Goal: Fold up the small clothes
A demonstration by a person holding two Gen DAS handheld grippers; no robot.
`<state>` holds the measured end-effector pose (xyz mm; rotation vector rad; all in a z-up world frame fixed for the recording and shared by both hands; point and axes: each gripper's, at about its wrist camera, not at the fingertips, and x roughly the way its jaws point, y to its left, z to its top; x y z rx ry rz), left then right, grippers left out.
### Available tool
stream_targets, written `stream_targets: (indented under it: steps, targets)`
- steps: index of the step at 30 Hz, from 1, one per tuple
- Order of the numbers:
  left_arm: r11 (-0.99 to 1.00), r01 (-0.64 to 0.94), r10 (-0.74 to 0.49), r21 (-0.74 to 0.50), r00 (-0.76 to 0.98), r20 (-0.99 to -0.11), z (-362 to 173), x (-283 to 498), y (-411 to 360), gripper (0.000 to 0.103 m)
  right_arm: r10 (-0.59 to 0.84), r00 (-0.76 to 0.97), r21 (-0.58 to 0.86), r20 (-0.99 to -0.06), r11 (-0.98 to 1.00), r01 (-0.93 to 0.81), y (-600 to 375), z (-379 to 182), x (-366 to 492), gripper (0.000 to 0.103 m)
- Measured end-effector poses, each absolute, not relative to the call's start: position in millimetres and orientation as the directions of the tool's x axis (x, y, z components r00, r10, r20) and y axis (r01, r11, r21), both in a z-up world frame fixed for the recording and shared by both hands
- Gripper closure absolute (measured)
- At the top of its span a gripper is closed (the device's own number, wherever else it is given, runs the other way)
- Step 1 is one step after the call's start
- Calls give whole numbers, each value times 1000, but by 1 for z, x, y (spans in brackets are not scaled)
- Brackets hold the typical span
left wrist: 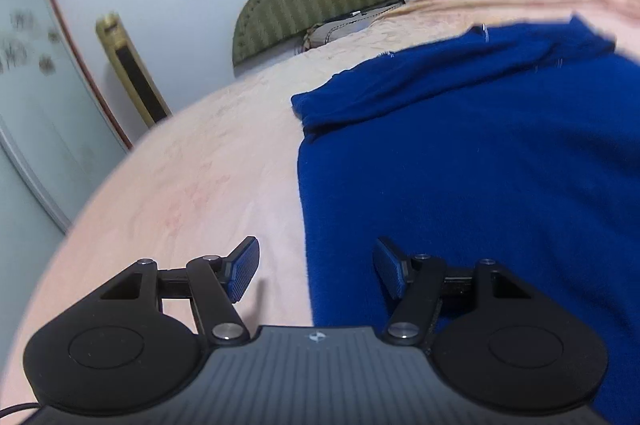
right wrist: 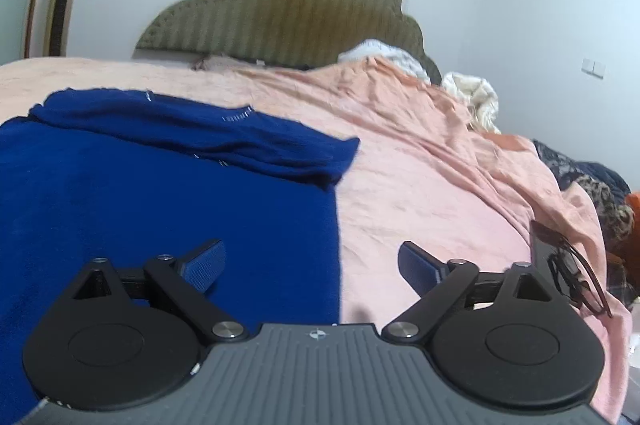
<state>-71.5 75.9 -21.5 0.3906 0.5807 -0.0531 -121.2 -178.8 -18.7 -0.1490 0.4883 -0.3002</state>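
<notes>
Blue garment (left wrist: 480, 165) lay flat on the pink bedsheet (left wrist: 192, 185), top part folded over at the far end into a band across its width. Left gripper (left wrist: 316, 269) sat over the garment's left edge, jaws apart, nothing between them; one pad over sheet, other over blue cloth. Right gripper (right wrist: 312, 265) straddled the garment's right edge (right wrist: 338, 225), jaws wide apart, empty. Green headboard (right wrist: 280, 17) at far end. Rumpled bedding (right wrist: 472, 93) far right, eyeglasses (right wrist: 576, 273) on the sheet at right.
</notes>
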Motion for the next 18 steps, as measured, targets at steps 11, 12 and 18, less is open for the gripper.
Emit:
stream_targets:
  steps: [11,12,18]
  targets:
    - [945,269,-102,187,783,-614,-6,-95,126,40,-167,835,-64,-524,986,156,-193,-13,-146,12]
    - [941,303,-145,153,765,-627,-3,-101,132,36,-137,843,-27,-520,989,144,-195,-8,-154,10]
    - [915,400,-328,-56,654,-681,-1,-115,152,33,16,834,223,-552,966,129,-220,-1,-187,10]
